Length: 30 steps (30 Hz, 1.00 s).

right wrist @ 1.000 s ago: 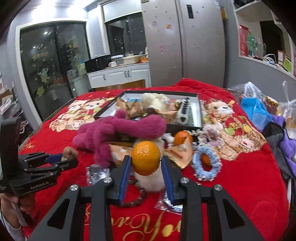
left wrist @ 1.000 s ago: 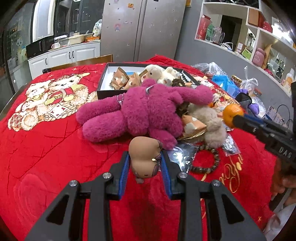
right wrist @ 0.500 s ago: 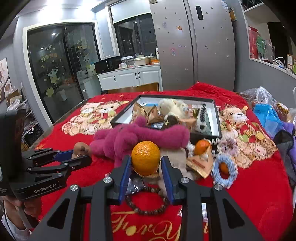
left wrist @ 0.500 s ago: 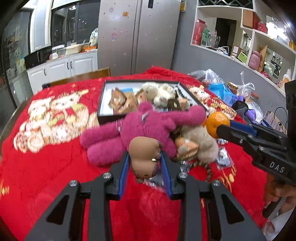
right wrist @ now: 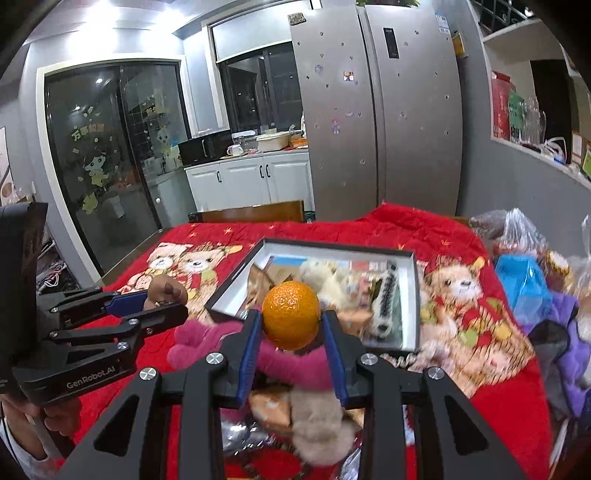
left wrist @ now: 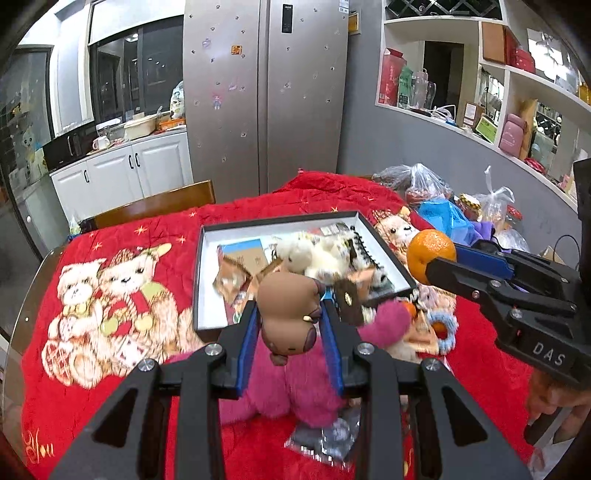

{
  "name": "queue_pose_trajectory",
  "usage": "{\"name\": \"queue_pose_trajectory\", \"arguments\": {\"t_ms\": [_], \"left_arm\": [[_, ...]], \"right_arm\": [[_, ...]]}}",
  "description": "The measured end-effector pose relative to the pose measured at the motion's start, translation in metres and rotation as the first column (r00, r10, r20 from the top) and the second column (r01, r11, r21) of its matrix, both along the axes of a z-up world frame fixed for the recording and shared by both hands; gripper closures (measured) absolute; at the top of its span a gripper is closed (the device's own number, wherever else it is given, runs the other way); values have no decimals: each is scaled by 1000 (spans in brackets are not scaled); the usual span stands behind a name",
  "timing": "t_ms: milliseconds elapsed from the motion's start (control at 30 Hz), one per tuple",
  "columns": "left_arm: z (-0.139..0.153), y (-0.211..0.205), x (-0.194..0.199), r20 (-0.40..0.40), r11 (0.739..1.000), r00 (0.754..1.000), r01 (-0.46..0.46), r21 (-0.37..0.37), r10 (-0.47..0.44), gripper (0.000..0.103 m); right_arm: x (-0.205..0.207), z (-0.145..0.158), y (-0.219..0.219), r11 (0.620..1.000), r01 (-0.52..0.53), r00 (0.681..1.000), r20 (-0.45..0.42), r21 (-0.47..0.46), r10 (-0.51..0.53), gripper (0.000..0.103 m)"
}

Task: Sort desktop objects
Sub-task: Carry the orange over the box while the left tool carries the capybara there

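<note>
A steel double-door refrigerator (right wrist: 380, 110) is set against the far wall, which is painted grey. White base cabinets (right wrist: 251, 177) are fitted to its left, beneath a dark window. Sliding glass doors (right wrist: 110, 155) with cartoon stickers are seen further left. White open shelving (left wrist: 517, 92), stocked with boxes and jars, is built along the right-hand wall. A wooden chair back (left wrist: 155, 205) is placed at the far edge of the worktop, which is covered by a red blanket (left wrist: 147, 236). Recessed ceiling lights (right wrist: 162, 14) are switched on.

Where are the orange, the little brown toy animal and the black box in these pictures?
orange (right wrist: 291, 314): right wrist view, middle of its peel.
brown toy animal (left wrist: 289, 300): left wrist view, its rounded body.
black box (right wrist: 414, 295): right wrist view, its right wall.
</note>
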<state>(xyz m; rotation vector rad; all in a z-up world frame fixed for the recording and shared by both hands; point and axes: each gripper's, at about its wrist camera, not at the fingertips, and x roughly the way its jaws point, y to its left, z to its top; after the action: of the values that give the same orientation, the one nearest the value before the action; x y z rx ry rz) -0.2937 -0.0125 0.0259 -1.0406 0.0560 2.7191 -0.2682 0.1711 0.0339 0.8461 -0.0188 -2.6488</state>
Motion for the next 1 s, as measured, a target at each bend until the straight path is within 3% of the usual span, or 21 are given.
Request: {"name": "queue_pose_trajectory", "arguments": {"t_ms": [600,800,1000], "left_arm": [[-36,27,-135,47,1000,999,-8,-30,10,70],[-47,18,-160,16,1000,1000,-17,10,17,70],[-62,12,-171,41,1000,999,7,-11,-6,70]], "right_arm": [[-106,-8,-4,999,-9,998,56,49,6,69],[-146,-18,-1,998,14,998,62,62,-18,69],[-158,-34,2,997,36,998,54,71,-39,69]]}}
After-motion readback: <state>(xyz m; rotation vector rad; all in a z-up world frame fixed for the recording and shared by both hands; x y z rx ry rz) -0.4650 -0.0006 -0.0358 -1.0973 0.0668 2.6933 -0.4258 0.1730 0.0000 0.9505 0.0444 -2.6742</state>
